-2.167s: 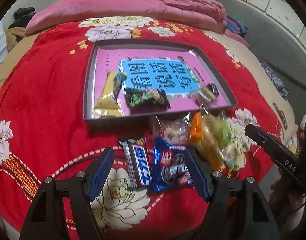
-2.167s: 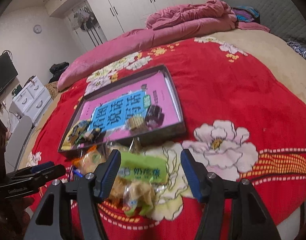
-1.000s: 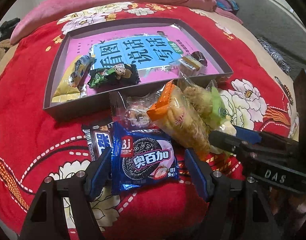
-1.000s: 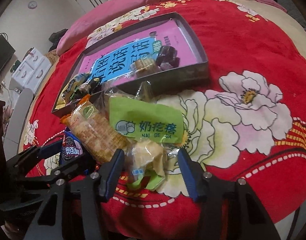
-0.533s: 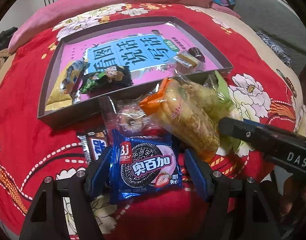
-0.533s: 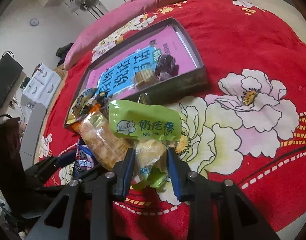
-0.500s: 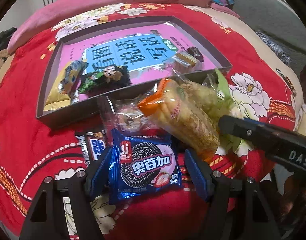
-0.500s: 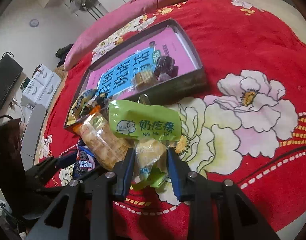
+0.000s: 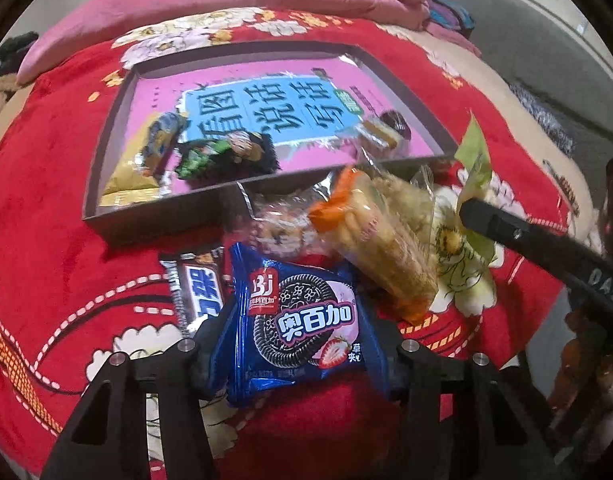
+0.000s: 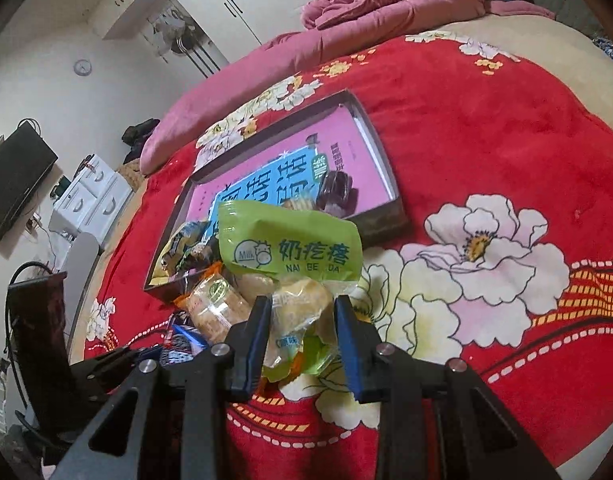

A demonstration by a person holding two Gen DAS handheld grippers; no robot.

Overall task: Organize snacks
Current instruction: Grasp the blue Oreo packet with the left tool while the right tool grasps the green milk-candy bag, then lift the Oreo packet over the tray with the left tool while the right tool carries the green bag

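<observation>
Where half a second ago the blue cookie packet point(image 9: 302, 322) lay loose between wide fingers, the left gripper point(image 9: 296, 354) has just been closing its jaws and now they press on both sides of that packet, its near end crumpled between the pads. Close beside it on the red flowered blanket point(image 9: 46, 248) lies a dark candy bar point(image 9: 196, 284), partly under the packet's left edge. The right gripper point(image 10: 302, 334) is clamped on the lower end of the green snack bag point(image 10: 290, 250); its jaws sat on the bag half a second ago too, but the bag now stands lifted, its green top raised in front of the tray, whereas it lay lower on the blanket before. Next to it, an orange-ended cracker pack point(image 9: 380, 240) leans across a clear wrapped snack point(image 9: 280, 226), both just in front of the tray's near wall. Farther off, the shallow tray point(image 9: 106, 136) holds a pink book and several small snacks: a yellow packet point(image 9: 146, 160), a dark green one point(image 9: 222, 154), and two small wrapped sweets point(image 9: 384, 136) near its right side. Behind it lies a pink quilt point(image 9: 210, 4).
</observation>
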